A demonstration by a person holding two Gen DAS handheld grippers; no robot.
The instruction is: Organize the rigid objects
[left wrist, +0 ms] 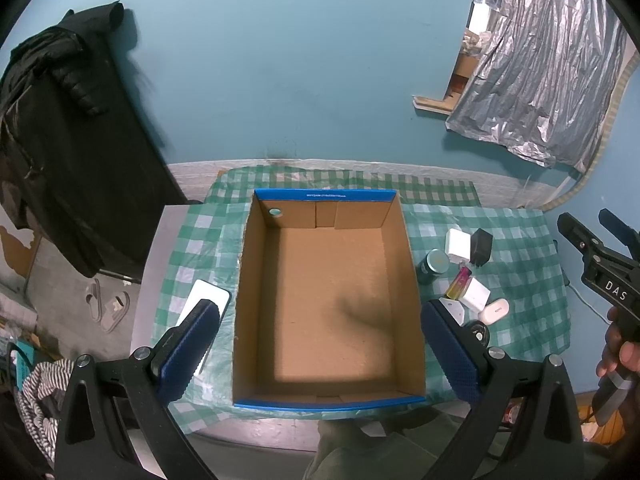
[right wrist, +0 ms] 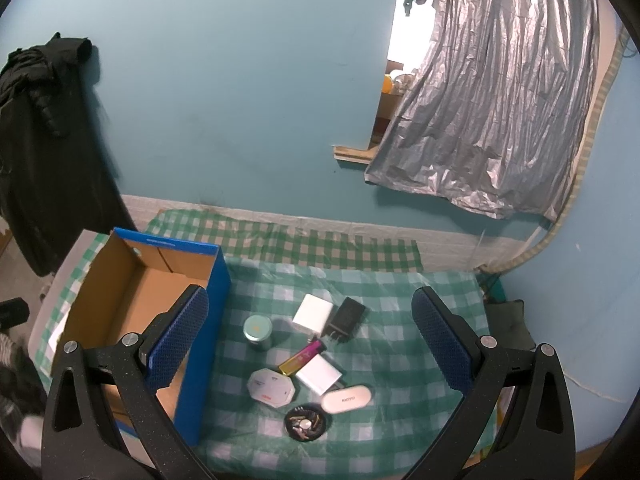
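Both grippers, left [left wrist: 320, 344] and right [right wrist: 310, 344], have jaws wide open, holding nothing. Empty cardboard box [left wrist: 328, 300] sits mid-counter, with clutter like the white charger [right wrist: 313, 313] beside its right wall. I'd grab outer pieces first, squarely.

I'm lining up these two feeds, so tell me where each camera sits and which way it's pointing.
Left wrist: above the near table edge, looking down into the cardboard box; the open left gripper frames it, and the person's hand shows at right.
Right wrist: right of the box, looking down at the small objects between the fingers of the open right gripper.
Shared: box, objects, checked tablecloth.
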